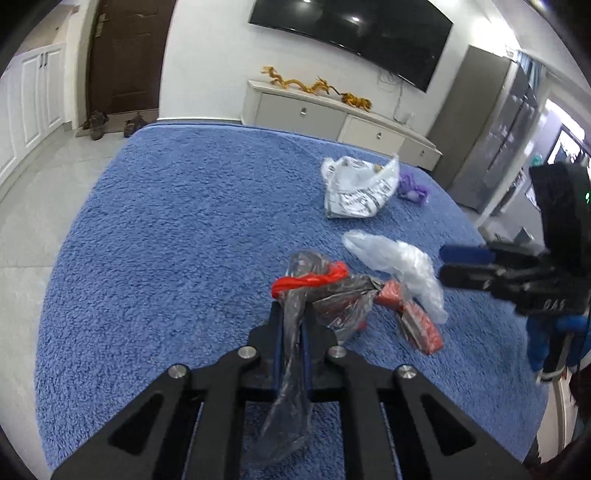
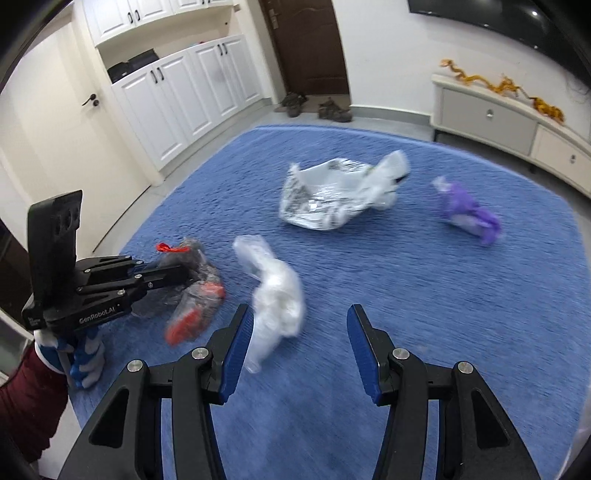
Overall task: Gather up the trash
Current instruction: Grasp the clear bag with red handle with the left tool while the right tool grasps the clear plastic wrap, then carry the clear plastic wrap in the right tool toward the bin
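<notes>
left wrist view: left gripper (image 1: 291,325) clamped tight on a grey bag (image 1: 295,354), thin film pinched between the blue pads and trailing down past the fingers. red tie (image 1: 310,280) knotted at the bag's top, just ahead of the fingertips. red wrappers (image 1: 413,314) inside the bag's far end, lying on the blue rug (image 1: 166,240). clear bag (image 1: 399,266) crumpled just beyond, touching the grey bag's right side. printed white bag (image 1: 354,192) farther back on the rug, purple scrap (image 1: 413,188) just beside its right edge. right gripper (image 1: 448,264) coming in from the right edge, seen side-on, fingers apart, nothing between them, tips near the clear bag. tv (image 1: 351,33) on the far wall, low cabinet (image 1: 332,114) under it, shoes (image 1: 110,123) by the door (image 1: 125,55).

right wrist view: blurred by motion. right gripper (image 2: 299,325) wide open, empty, above the rug (image 2: 443,295). clear bag (image 2: 273,291) between and just past the fingertips, closer to the left pad. left gripper (image 2: 186,275) at the left edge, tips buried in the grey bag (image 2: 192,273), red wrappers (image 2: 192,314) below it. printed white bag (image 2: 332,195) mid-rug, purple scrap (image 2: 469,210) well apart to its right. white cupboards (image 2: 184,85) along the left wall, shoes (image 2: 314,105) by the door (image 2: 306,44), low cabinet (image 2: 498,118) at right.
</notes>
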Demonstrator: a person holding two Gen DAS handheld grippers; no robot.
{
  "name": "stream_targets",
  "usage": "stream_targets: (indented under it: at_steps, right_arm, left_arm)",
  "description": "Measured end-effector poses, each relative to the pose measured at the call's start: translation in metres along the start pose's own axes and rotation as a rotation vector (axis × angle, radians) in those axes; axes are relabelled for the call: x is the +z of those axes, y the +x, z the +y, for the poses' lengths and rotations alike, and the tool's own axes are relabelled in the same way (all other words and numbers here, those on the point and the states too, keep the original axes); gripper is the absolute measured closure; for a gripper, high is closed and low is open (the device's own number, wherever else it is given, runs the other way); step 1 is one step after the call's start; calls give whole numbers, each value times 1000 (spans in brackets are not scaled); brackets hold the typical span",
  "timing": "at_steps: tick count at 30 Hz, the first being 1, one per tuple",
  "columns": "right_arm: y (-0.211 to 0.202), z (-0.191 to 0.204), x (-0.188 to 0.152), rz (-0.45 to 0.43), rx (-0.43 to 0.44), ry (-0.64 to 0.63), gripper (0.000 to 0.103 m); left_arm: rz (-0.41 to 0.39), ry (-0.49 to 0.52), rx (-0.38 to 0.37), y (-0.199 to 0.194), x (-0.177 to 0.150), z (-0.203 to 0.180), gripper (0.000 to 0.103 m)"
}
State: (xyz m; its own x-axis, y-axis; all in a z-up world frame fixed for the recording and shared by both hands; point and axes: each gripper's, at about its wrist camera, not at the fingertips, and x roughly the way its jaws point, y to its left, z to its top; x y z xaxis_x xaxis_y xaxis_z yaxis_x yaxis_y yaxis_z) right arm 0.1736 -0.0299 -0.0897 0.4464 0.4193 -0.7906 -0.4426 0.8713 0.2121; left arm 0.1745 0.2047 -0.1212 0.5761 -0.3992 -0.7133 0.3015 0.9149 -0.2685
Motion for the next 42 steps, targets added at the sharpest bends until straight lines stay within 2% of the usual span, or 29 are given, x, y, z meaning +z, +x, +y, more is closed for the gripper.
stream_targets:
  at_steps: [4, 7, 10, 16, 20, 24, 29, 32, 42]
  right_arm:
    - [19, 5, 4, 19, 20, 4, 52]
    - [30, 6, 2, 38, 18, 0, 72]
    - [28, 7, -1, 28, 27, 0, 73]
    - [-15, -5, -19, -33, 22, 27, 74]
    - [-53, -24, -40, -68, -13, 74, 74]
    - [-92, -52, -68, -116, -44, 153, 74]
    - [-138, -84, -99, -187, -82, 259, 74]
    - [-163, -101, -117, -240, -91, 319, 74]
    - [-227, -140, -171, -348, -177, 404, 73]
  left_arm:
    - [-18, -62, 4, -3, -1, 11, 95]
    - [-17, -78, 6, -4, -2, 15, 95]
    - [-13, -80, 14, -5, -3, 16, 95]
    - [-9, -77, 69, -4, -2, 13, 95]
    - [-25, -98, 151, -10, -3, 9, 96]
    - [-50, -174, 96, -25, -8, 2, 96]
    - [-106, -126, 110, -51, -7, -41, 96]
    - [-136, -55, 136, -63, -6, -78, 97]
    - [-181, 131, 126, -71, -4, -189, 97]
